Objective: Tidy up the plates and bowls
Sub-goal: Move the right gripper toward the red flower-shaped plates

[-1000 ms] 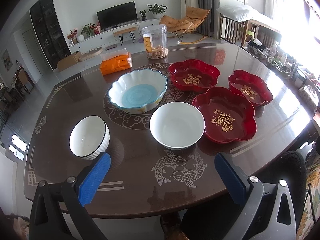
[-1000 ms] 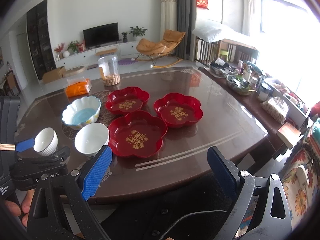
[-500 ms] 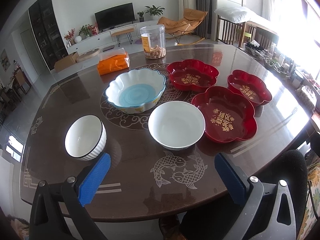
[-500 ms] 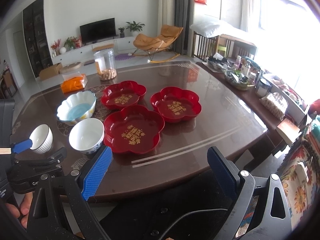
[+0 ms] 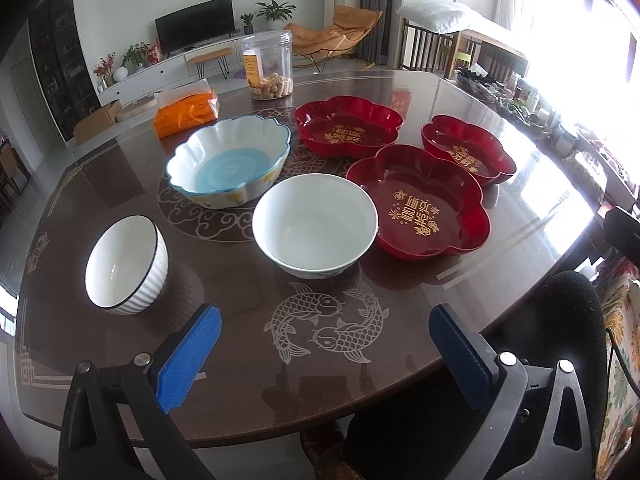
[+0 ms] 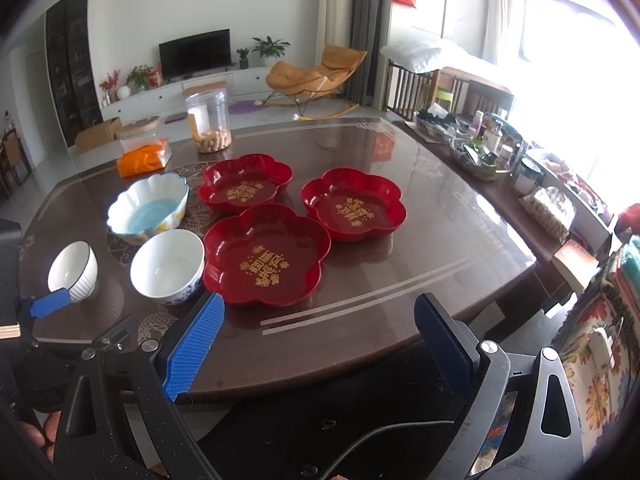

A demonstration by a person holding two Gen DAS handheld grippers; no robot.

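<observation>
Three red flower-shaped plates lie on the brown table: the nearest plate point(image 5: 420, 204) point(image 6: 266, 256), a far plate point(image 5: 348, 126) point(image 6: 246, 182) and a right plate point(image 5: 466, 148) point(image 6: 354, 204). A plain white bowl point(image 5: 316, 224) point(image 6: 168, 266) touches the nearest plate's left side. A scalloped bowl with a blue bottom point(image 5: 230, 160) point(image 6: 148, 210) stands behind it. A small ribbed white bowl point(image 5: 126, 264) point(image 6: 74, 270) sits at the left. My left gripper point(image 5: 326, 352) hangs open over the table's near edge. My right gripper point(image 6: 320, 344) is open too, empty, near the front edge.
A clear jar of snacks point(image 5: 268, 66) point(image 6: 210, 122) and an orange tissue pack point(image 5: 188, 110) point(image 6: 144, 158) stand at the table's far side. A cluttered side shelf point(image 6: 520, 168) runs along the right. A dark chair back point(image 5: 576, 320) is at the near right.
Both views have crept forward slightly toward the table, so the bowls and plates look a little nearer. Both grippers stay open. No dish has moved.
</observation>
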